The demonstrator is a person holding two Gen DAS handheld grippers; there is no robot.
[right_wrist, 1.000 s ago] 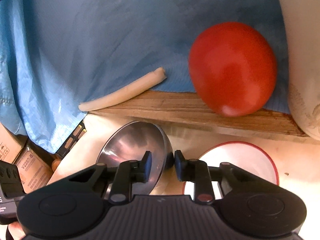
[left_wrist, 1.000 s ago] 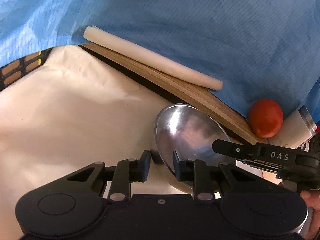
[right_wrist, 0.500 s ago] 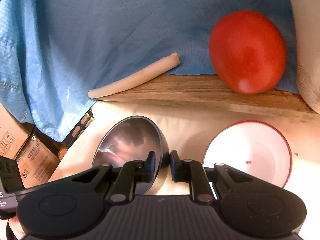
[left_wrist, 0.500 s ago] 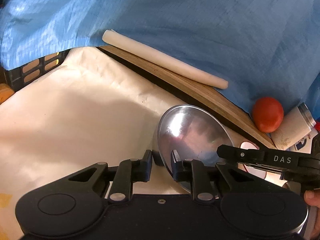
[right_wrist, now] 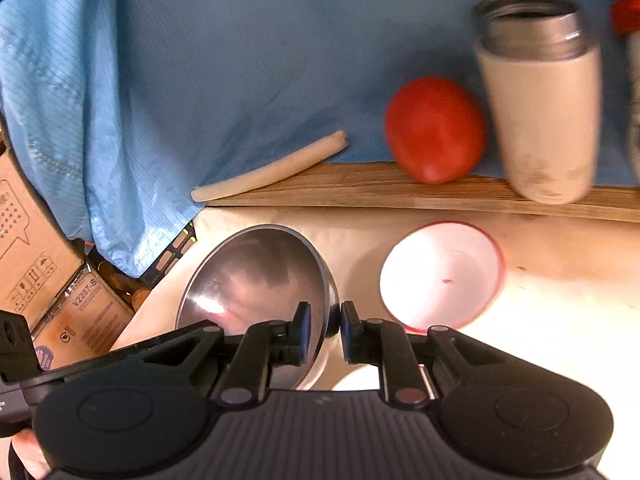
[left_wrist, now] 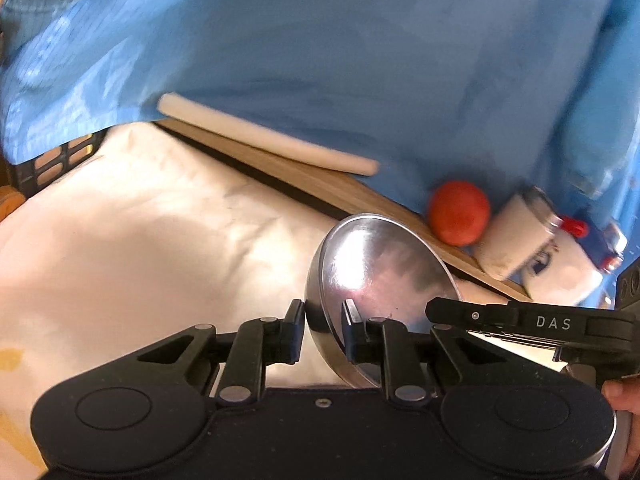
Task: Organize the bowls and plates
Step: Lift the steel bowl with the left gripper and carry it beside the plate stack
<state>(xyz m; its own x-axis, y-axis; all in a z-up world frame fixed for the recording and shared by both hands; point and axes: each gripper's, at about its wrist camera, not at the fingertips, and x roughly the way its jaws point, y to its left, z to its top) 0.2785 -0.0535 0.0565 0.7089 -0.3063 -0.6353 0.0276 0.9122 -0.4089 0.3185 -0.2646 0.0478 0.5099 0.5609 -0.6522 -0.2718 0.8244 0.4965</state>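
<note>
Both grippers clamp the same steel bowl (left_wrist: 380, 276), one on each side of its rim. Left gripper (left_wrist: 322, 330): one pad outside the wall, one inside, closed on the rim. Right gripper (right_wrist: 325, 330): same grip on the opposite rim. Bowl is tilted, clear of the cream tablecloth (left_wrist: 140, 240). White bowl with red rim (right_wrist: 442, 276) sits on the cloth just right of it. Tomato (right_wrist: 434, 130) and white steel-topped tumbler (right_wrist: 540, 96) stand on the wooden board (right_wrist: 360, 190) behind.

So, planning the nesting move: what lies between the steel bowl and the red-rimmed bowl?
Only bare cream cloth separates steel bowl from red-rimmed bowl, seen in the right wrist view.
</note>
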